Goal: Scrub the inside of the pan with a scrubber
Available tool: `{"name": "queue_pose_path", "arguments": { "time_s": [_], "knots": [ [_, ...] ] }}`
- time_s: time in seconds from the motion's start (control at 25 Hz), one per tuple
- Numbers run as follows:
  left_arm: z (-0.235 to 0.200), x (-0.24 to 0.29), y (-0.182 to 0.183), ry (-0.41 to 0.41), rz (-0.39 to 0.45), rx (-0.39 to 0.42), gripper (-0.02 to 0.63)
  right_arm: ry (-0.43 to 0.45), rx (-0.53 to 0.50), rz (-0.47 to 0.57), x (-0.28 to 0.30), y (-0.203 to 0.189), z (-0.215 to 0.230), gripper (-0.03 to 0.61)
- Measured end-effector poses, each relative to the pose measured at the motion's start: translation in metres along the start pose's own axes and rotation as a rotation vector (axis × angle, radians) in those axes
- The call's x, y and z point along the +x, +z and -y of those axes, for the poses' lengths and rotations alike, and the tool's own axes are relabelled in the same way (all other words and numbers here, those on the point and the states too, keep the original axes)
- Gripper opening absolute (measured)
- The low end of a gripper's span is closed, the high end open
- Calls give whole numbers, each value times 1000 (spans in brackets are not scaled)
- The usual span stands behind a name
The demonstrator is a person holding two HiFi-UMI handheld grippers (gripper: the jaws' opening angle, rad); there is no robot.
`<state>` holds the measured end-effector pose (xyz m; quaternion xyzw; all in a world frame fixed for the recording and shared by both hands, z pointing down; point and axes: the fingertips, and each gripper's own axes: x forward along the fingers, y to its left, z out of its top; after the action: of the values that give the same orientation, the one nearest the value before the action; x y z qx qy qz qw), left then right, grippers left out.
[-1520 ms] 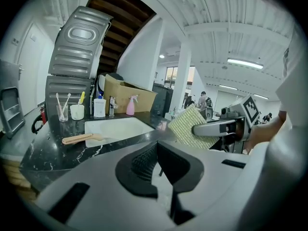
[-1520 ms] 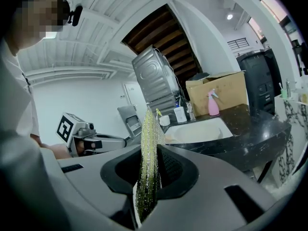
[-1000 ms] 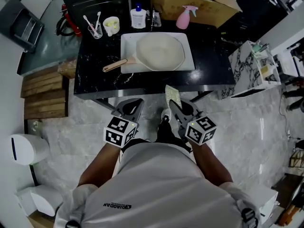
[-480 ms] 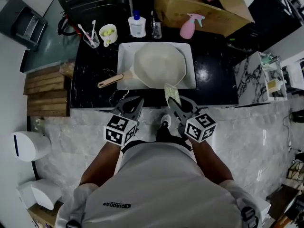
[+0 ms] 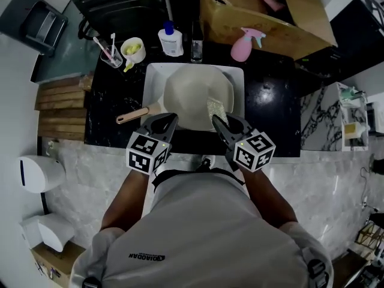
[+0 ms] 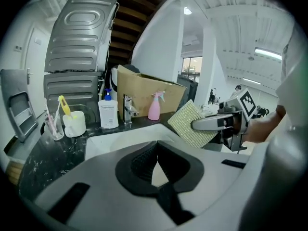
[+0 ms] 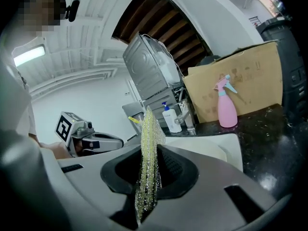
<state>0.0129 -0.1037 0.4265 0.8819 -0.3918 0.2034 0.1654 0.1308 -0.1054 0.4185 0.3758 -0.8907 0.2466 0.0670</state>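
**Pan in the tray, scrubber held over its near right side**

Pan (image 5: 198,95), cream-coloured and shallow, lies in a white rectangular tray (image 5: 153,71) on the black counter (image 5: 270,101). Its pale handle (image 5: 133,115) sticks out past the tray's near left corner.

The right gripper (image 5: 219,122) has its fingers (image 7: 175,170) clamped on the scrubber (image 7: 148,162), a thin, glittery yellow-green pad. The pad stands upright and edge-on between them and rises well above the tips. From the head view the scrubber (image 5: 216,108) shows over the near right part of the pan. Whether it touches the pan's surface cannot be told from there.

The left gripper (image 5: 170,119) is just beside the tray's near edge, close to the base of the handle. Its fingers (image 6: 143,161) are together with nothing between them. From its own view the other gripper and the flat face of the scrubber (image 6: 191,124) show off to the right.

Along the far side of the counter stand a white cup (image 5: 132,48), a white soap bottle (image 5: 170,41) with a blue pump, a faucet (image 6: 128,109) and a pink spray bottle (image 5: 243,45). An open cardboard box (image 5: 282,26) is behind the spray bottle.
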Motion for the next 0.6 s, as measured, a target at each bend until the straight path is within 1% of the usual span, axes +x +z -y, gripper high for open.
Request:
{"name": "queue_pose_path", "arguments": {
  "time_s": [0.16, 0.28, 0.48, 0.6],
  "knots": [
    [-17, 17, 6, 45, -10, -16, 15, 48, -8, -10, 16, 8, 17, 80],
    [-24, 22, 6, 65, -18, -5, 15, 64, -19, -22, 25, 10, 26, 80],
    [-30, 28, 3, 44, -53, 43, 15, 51, -7, -31, 37, 11, 35, 80],
    [-41, 30, -1, 23, -89, 97, 15, 30, -3, -39, 48, 11, 35, 80]
  ]
}}
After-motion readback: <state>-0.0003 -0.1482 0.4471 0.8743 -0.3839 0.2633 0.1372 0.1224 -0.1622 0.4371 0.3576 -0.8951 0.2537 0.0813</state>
